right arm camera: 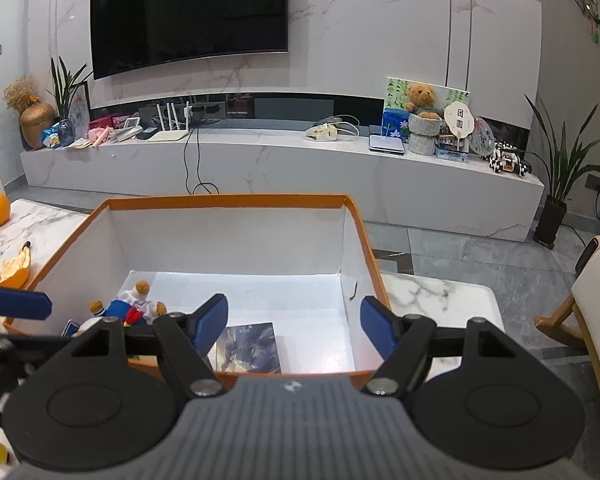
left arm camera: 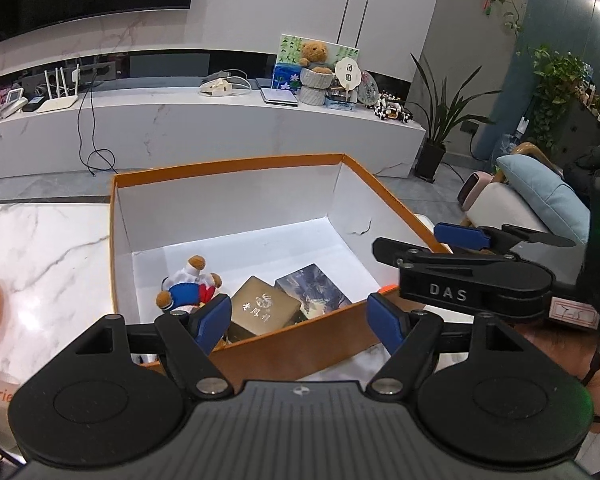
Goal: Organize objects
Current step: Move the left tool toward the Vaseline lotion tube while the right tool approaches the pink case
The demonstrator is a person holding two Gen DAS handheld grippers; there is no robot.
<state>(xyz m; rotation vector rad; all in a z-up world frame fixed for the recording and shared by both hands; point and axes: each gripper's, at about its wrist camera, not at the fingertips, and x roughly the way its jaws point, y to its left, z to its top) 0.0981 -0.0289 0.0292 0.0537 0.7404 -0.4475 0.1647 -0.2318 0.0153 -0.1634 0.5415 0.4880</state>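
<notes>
Both of my grippers hang over the near rim of the orange box (left arm camera: 236, 168), nothing in either. Left gripper (left arm camera: 300, 320): jaws spread wide, empty. Right gripper (right arm camera: 294, 326): jaws apart, empty too.

Inside the box, all at the near end: plush bear (left arm camera: 190, 286) on the left, gold box (left arm camera: 262, 306) just beside it, blue box (right arm camera: 248, 348) touching the gold one's right side. Far half of the floor is bare.

I judge a drop is just done and the next pick comes off the tabletop (left arm camera: 52, 248). Doing it well: lift both grippers straight clear of the rim before swinging out, keep the left one off the right, don't clip the cardboard wall.

Blue box lies flat, long axis running near-to-far. Gold box lies flat, skewed diagonally. Bear lies on its side, head toward the far wall.
</notes>
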